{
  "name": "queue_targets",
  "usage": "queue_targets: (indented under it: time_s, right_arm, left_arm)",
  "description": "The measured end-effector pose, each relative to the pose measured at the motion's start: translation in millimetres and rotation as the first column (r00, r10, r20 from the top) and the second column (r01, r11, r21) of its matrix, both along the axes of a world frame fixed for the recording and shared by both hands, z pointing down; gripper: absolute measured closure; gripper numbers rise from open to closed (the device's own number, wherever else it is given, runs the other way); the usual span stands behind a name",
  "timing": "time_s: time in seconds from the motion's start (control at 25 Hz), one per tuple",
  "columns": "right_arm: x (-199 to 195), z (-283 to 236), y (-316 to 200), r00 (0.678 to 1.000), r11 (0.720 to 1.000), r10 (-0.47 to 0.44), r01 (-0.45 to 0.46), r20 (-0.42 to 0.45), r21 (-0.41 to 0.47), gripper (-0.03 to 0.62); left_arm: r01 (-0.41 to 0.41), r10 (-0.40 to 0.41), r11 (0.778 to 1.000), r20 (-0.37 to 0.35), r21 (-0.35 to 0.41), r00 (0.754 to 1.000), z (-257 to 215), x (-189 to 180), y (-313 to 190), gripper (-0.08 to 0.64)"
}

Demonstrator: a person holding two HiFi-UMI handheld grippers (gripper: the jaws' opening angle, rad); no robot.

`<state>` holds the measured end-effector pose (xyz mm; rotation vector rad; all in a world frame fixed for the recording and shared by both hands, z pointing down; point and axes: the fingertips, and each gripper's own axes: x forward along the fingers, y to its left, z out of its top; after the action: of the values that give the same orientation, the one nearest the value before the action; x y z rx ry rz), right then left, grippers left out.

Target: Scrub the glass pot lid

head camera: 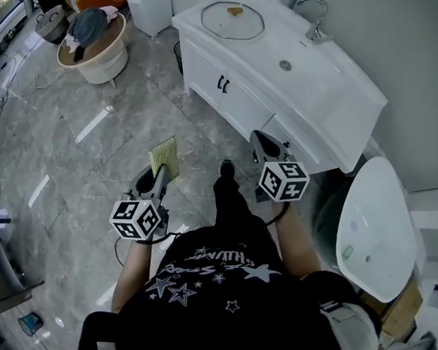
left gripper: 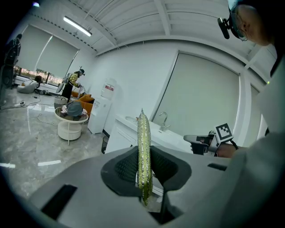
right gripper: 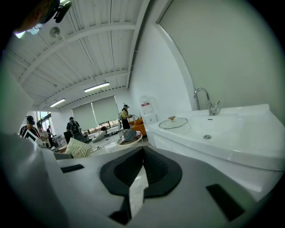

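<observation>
The glass pot lid [head camera: 232,20] lies flat on the far end of the white sink counter [head camera: 348,85], beside the basin; it also shows in the right gripper view as the lid [right gripper: 173,123]. My left gripper [head camera: 160,176] is shut on a yellow-green scrub sponge [head camera: 165,156], which stands edge-on as the sponge [left gripper: 143,147] between the jaws. My right gripper [head camera: 261,138] is shut with nothing in it, and its jaws meet in its own view [right gripper: 142,153]. Both grippers hang over the floor, short of the cabinet and well away from the lid.
A chrome faucet [head camera: 314,19] stands behind the basin with its drain [head camera: 285,65]. The cabinet doors [head camera: 223,83] face me. A white toilet [head camera: 374,226] is at the right. A round low table [head camera: 96,52] with clothes stands far left. People move in the background.
</observation>
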<state>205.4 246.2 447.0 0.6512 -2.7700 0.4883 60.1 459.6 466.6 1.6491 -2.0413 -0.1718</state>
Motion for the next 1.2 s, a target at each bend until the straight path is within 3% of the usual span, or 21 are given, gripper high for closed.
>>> queue_targets:
  time_s: [0.2, 0.76, 1.2]
  right_arm:
    - [-27.0, 9.5, -67.9, 1.000, 1.000, 0.004, -0.004, 0.012, -0.029, 0.584]
    - [-76.5, 5.0, -284.7, 0.999, 0.997, 0.039, -0.037, 0.030, -0.071, 0.584]
    - [-107.5, 25.2, -370.6, 0.998, 0.987, 0.061, -0.057, 0.018, -0.148, 0.584]
  left_arm:
    - [0.013, -0.013, 1.000, -0.020, -0.020, 1.000, 5.2, -25.8, -66.3, 0.489]
    - [-0.063, 0.063, 0.998, -0.004, -0.027, 0.998, -24.6, -87.4, -309.1, 0.489]
    - [-0.126, 0.123, 0.991, -0.053, -0.043, 0.991, -26.5, -104.6, -406.0, 0.489]
